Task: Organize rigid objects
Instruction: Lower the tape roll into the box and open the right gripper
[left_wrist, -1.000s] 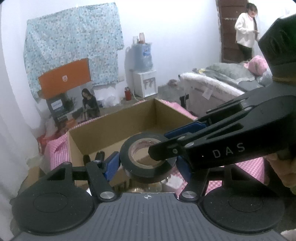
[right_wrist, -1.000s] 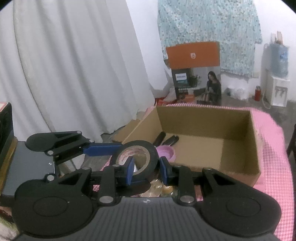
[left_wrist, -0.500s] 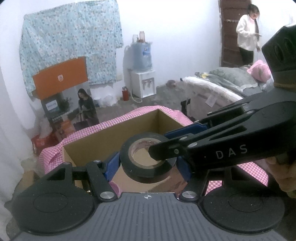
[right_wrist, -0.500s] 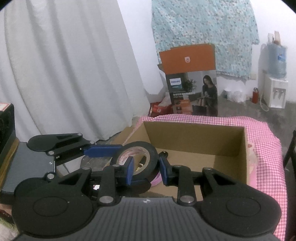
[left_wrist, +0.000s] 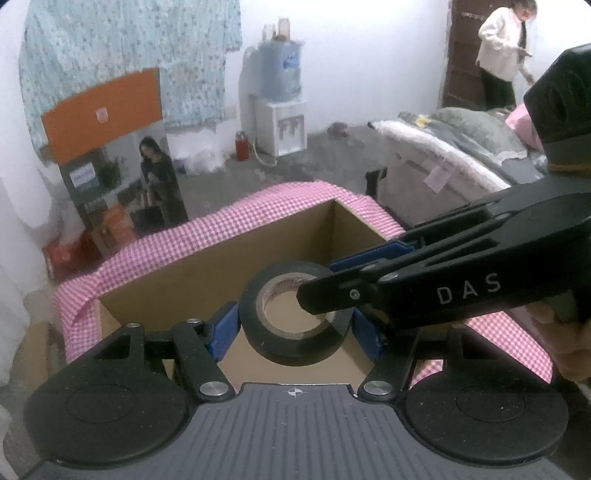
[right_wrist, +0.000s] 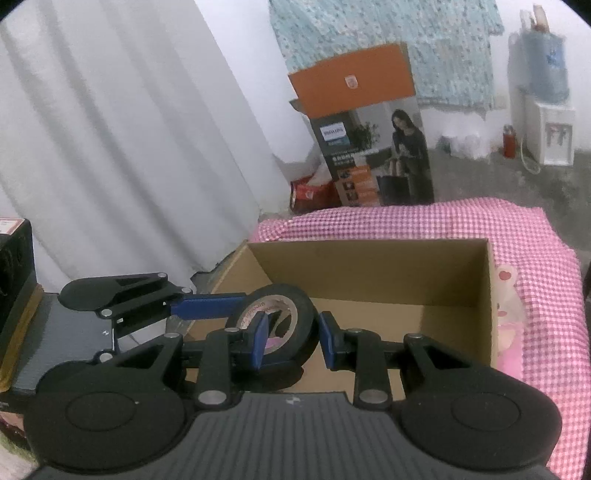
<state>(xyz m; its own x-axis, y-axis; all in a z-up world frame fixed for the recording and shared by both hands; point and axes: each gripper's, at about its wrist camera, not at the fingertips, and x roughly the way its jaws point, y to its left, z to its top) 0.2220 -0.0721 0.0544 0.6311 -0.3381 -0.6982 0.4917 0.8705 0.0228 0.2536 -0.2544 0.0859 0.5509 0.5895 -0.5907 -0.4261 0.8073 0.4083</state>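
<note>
Left wrist cam first: my left gripper (left_wrist: 295, 330) has its blue pads on either side of the black tape roll (left_wrist: 295, 317), but whether they actually touch it I can't tell. The right gripper's arm cuts straight across the roll's top and hides its right rim, so that contact is lost too. The roll hangs over the open cardboard box (left_wrist: 207, 273), whose floor is mostly blocked from here. The box sits on a pink checked cloth (left_wrist: 258, 206). A woman in white (left_wrist: 502, 51) stands by the door, half cut off at the edge.

Right wrist cam: my right gripper (right_wrist: 290, 334) clearly pinches the roll's wall, 1 pad inside the core and 1 outside, so it's clamped on the tape. This view shows what the other doesn't: the left gripper's blue finger (right_wrist: 210, 306) reaching the roll's far edge. The box's near-left corner is hidden behind the roll. A white curtain (right_wrist: 122, 147) fills the left side.
</note>
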